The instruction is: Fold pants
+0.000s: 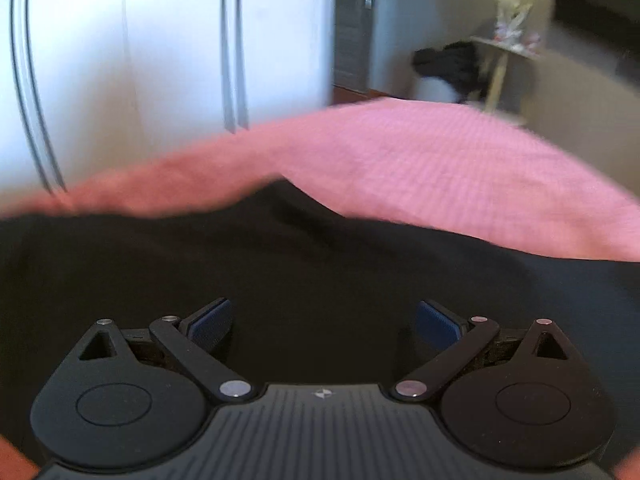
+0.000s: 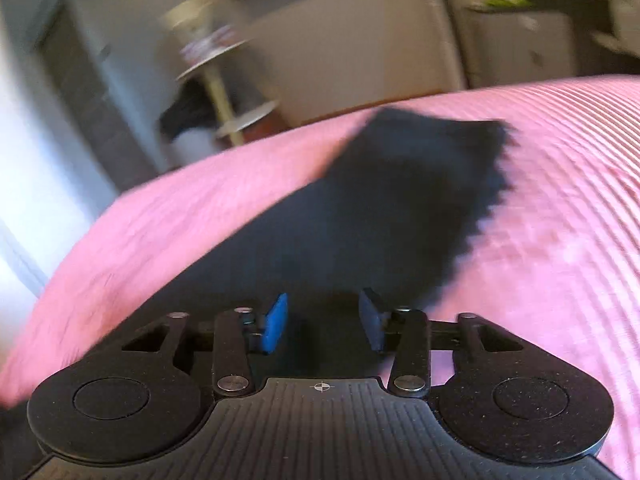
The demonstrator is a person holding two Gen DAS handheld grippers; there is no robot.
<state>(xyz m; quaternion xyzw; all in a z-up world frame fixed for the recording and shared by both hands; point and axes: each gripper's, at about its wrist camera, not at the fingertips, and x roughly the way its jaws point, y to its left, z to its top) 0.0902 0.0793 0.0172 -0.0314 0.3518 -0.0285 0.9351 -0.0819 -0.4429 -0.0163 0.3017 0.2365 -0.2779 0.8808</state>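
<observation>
Black pants (image 1: 280,264) lie spread on a pink striped bedcover (image 1: 460,168). My left gripper (image 1: 324,320) is open wide, its blue pads (image 1: 210,320) just above the black cloth, holding nothing. In the right wrist view one pant leg (image 2: 384,200) stretches away across the pink bedcover (image 2: 560,220) to its hem at the far end. My right gripper (image 2: 324,320) is open, its blue pads (image 2: 276,322) either side of the near end of the black cloth, without clamping it. Both views are blurred by motion.
A white wardrobe (image 1: 160,60) stands beyond the bed's far edge. A small round side table (image 1: 504,52) with a dark garment heap (image 1: 452,64) beside it stands past the bed's corner. It also shows in the right wrist view (image 2: 216,64). Grey cabinets (image 2: 520,40) stand behind.
</observation>
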